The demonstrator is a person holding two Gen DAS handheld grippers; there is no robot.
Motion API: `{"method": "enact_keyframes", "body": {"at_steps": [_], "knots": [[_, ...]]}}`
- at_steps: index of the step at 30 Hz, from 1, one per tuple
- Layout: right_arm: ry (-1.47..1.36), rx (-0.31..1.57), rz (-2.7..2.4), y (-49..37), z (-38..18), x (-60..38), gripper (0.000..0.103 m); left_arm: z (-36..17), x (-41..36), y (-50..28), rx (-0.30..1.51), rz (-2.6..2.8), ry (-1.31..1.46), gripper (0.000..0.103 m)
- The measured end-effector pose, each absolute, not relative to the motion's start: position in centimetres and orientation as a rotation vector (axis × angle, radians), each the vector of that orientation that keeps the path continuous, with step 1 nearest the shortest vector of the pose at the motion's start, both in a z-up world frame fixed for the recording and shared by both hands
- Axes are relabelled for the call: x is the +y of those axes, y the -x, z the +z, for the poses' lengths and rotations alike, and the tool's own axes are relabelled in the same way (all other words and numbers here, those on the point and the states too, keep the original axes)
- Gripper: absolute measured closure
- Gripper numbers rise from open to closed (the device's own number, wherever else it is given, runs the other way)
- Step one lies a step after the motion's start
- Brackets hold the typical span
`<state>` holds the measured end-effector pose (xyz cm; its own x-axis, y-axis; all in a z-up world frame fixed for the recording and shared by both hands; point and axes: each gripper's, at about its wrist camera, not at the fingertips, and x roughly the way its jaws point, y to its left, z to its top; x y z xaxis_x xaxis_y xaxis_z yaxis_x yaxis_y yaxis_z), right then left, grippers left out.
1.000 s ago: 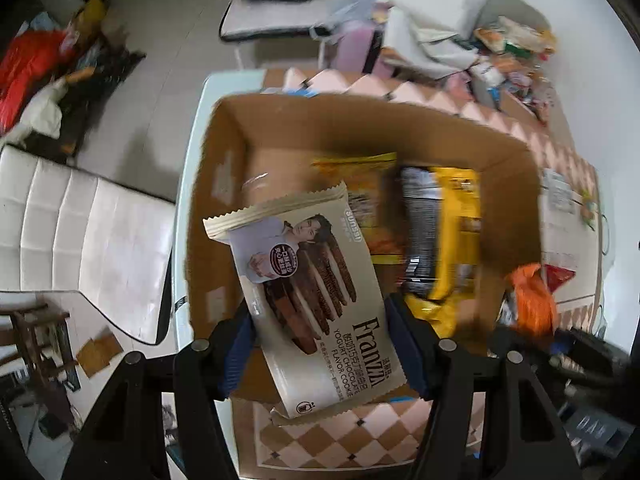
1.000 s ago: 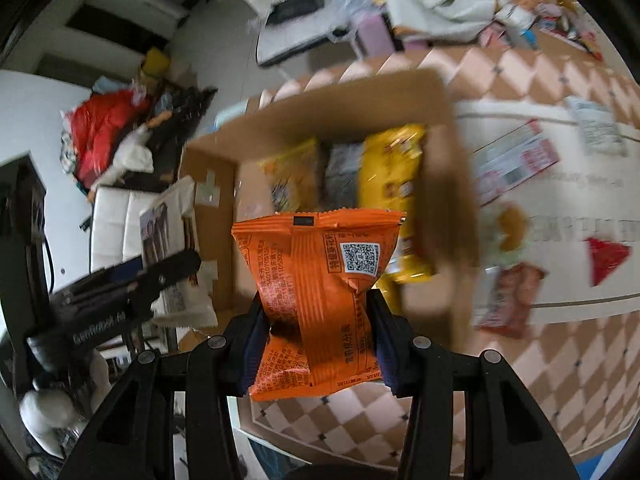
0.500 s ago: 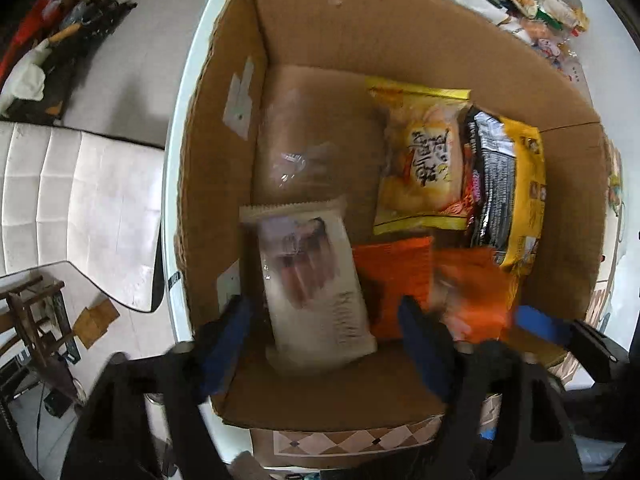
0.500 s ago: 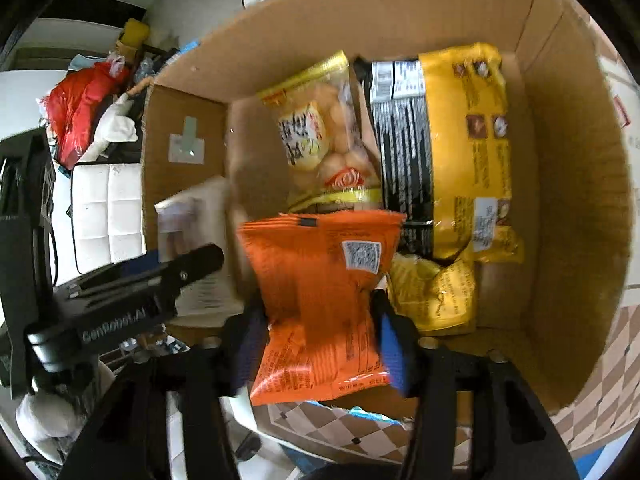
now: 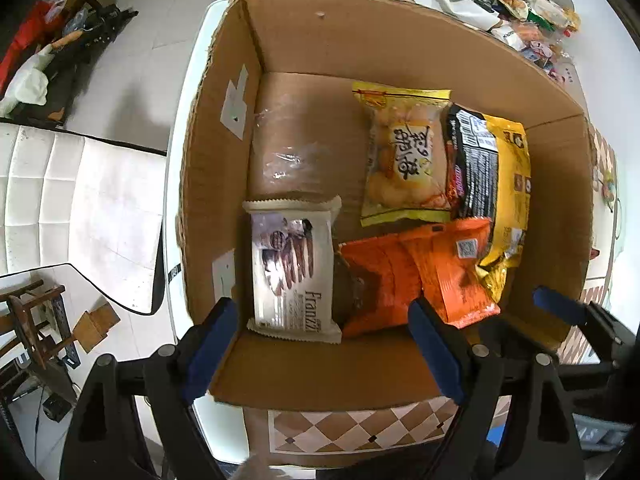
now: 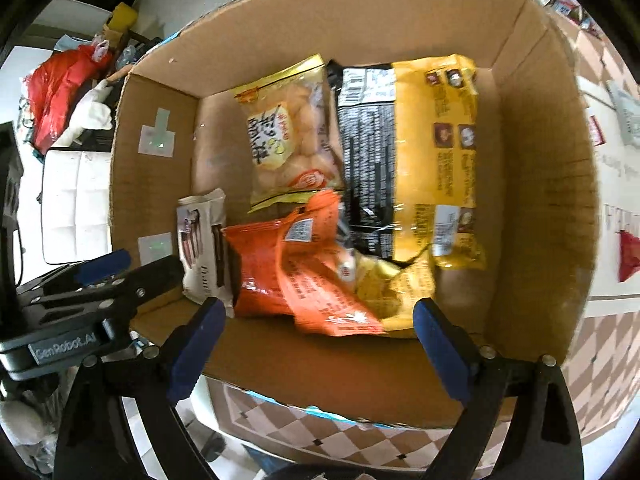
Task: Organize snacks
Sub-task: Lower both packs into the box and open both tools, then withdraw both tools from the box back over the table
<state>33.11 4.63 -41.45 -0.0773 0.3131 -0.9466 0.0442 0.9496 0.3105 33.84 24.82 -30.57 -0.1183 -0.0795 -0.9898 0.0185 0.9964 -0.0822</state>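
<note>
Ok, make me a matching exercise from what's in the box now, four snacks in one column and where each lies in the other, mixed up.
Snacks:
1. Franzzi pack
2. orange bag
3. puff bag
4. black and yellow pack

Places in the box, seen from the left wrist:
A. far side, middle, beside the black and yellow pack
B. near side, left, by the left wall
C. right side, along the right wall
D. near side, middle, right of the Franzzi pack

Pairs: 1-B, 2-D, 3-A, 4-C
</note>
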Motion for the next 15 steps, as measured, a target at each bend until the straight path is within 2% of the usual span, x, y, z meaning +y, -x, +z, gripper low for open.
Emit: {"method": "enact_keyframes", "body": {"at_steps": [15], "knots": [[-0.139,1.445,0.132,-28.5,-35.2,0.6,0.006,-24.5,23.2,-28.2,1.439,-0.057,0.001,0.016]]}}
